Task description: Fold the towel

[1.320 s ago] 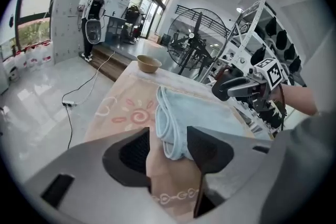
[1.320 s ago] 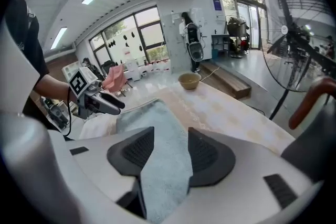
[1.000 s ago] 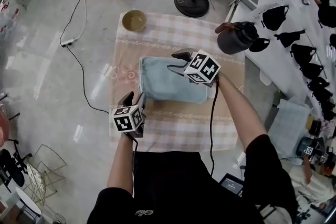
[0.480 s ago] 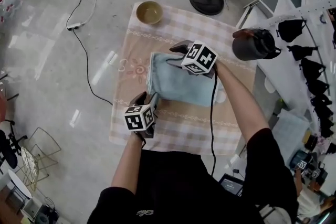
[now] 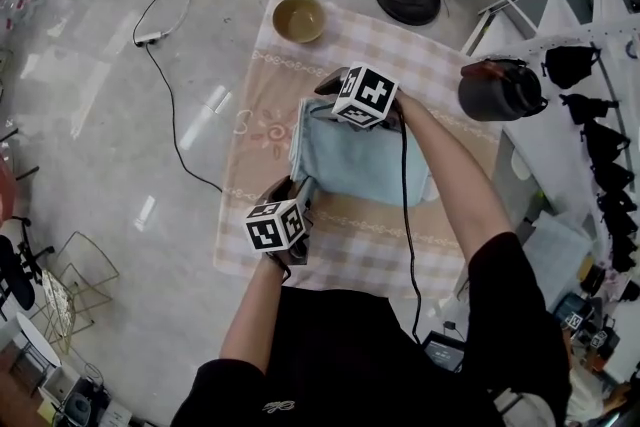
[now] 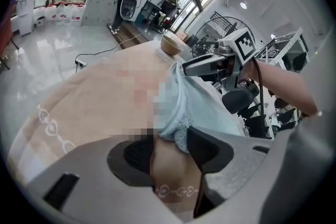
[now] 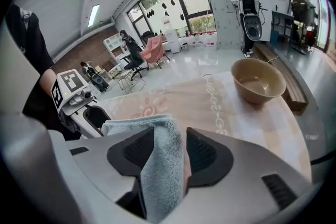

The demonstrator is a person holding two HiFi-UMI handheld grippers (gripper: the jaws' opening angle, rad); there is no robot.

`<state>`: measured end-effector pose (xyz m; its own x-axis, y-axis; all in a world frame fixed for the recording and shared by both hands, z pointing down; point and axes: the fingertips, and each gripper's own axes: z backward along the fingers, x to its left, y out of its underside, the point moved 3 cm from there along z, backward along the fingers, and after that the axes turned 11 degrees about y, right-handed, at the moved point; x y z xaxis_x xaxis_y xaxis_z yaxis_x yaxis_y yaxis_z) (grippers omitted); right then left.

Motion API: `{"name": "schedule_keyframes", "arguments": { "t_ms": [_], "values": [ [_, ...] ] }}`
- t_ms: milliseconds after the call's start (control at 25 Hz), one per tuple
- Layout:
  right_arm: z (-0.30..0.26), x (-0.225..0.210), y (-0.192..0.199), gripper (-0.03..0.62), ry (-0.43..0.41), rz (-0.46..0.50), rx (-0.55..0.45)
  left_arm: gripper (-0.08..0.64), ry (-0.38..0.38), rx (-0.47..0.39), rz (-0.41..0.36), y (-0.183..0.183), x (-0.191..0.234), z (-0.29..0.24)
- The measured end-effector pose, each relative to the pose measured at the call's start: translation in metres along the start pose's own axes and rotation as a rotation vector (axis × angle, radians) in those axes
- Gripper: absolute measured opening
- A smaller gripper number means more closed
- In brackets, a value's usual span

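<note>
1. Our right claw (image 7: 170,132) is clenched on the towel's (image 5: 360,160) folded edge, we judge to carry it over.
2. Our left claw (image 6: 170,139) stands released, with a towel corner just at its tips, ready for grasping.
3. Between both claws the towel rests on the checked cloth (image 5: 370,250).

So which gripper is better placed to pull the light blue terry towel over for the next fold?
Probably right: the right gripper grips the light blue terry towel at its far corner; the left gripper stands open around the near corner.
</note>
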<state>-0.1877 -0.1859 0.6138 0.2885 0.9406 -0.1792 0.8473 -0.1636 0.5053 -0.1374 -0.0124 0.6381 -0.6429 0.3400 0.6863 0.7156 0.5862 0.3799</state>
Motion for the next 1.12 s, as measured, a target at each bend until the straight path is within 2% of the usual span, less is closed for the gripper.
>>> {"name": "schedule_keyframes", "arguments": {
  "t_ms": [200, 320, 440, 560, 680, 880, 1120],
  "values": [
    [-0.022, 0.007, 0.000, 0.181, -0.089, 0.032, 0.108, 0.195, -0.006, 0.015, -0.012, 0.001, 0.000, -0.003],
    [-0.034, 0.008, 0.003, 0.181, -0.080, 0.096, 0.178, 0.190, -0.002, 0.024, 0.002, 0.000, 0.002, -0.004],
    [-0.038, 0.008, 0.005, 0.176, -0.081, 0.114, 0.204, 0.137, -0.027, 0.046, -0.011, 0.000, 0.008, -0.002],
    [-0.038, 0.008, 0.005, 0.165, -0.090, 0.075, 0.199, 0.111, -0.020, 0.060, -0.017, 0.000, 0.009, 0.000],
    [-0.038, 0.011, 0.008, 0.101, -0.089, 0.084, 0.211, 0.089, -0.008, 0.055, -0.023, -0.003, 0.011, 0.003],
    [-0.039, 0.009, 0.000, 0.054, -0.056, 0.068, 0.202, 0.080, -0.038, 0.021, -0.036, -0.027, 0.037, 0.021],
    [-0.030, 0.004, -0.018, 0.044, -0.007, -0.011, 0.072, 0.075, -0.065, 0.026, -0.166, -0.062, 0.048, 0.043]
  ]
}}
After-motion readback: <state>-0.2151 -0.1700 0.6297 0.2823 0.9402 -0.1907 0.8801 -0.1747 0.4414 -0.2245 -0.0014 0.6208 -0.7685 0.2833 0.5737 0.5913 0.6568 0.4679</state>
